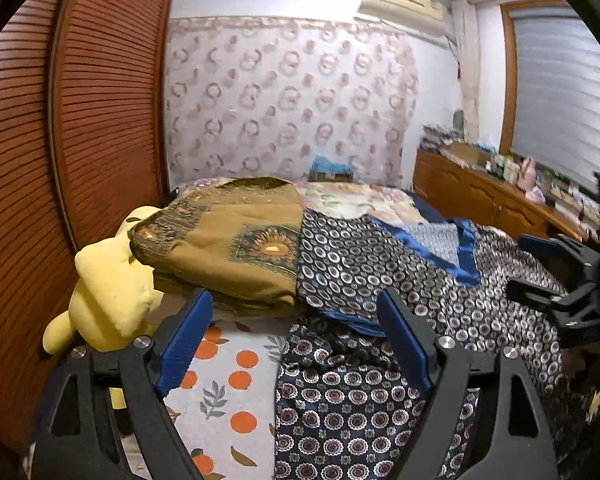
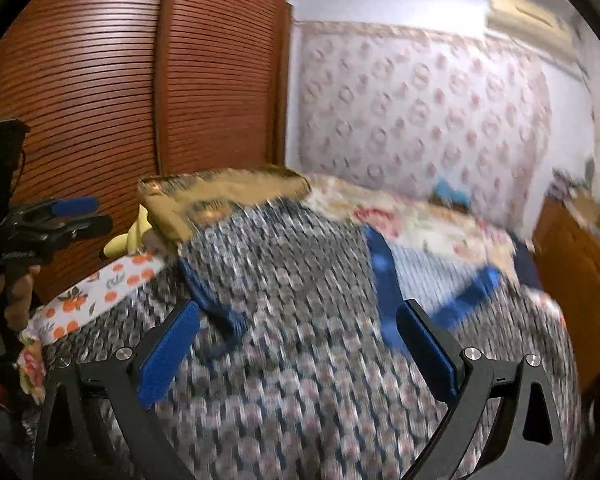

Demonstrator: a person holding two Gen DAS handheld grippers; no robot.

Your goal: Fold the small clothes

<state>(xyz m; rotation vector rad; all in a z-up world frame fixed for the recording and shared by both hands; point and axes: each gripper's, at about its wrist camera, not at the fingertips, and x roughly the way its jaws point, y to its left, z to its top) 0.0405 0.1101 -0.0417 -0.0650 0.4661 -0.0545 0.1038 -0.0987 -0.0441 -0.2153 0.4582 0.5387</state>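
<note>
Navy silk-like garment [image 1: 380, 360] with a small ring print and bright blue trim lies spread and rumpled across a bed, covering most of its middle and right side. One trimmed edge [image 1: 340, 318] is turned over near the centre. Left of it, an orange-print sheet [image 1: 228, 380] shows as a bare strip running to the bed's left edge. A folded brown quilt [image 1: 228, 252] sits behind that strip, touching the garment's far left edge, with a yellow plush toy [image 1: 108, 296] beside it against a louvred wooden wardrobe [image 1: 80, 100]. The left gripper [image 1: 296, 340] hangs above the garment's left border, jaws spread wide, holding nothing. The right gripper [image 2: 300, 344] hangs over the garment's middle, jaws also wide and empty; that view is motion-blurred. A wooden dresser [image 1: 480, 196] lines the right wall.
</note>
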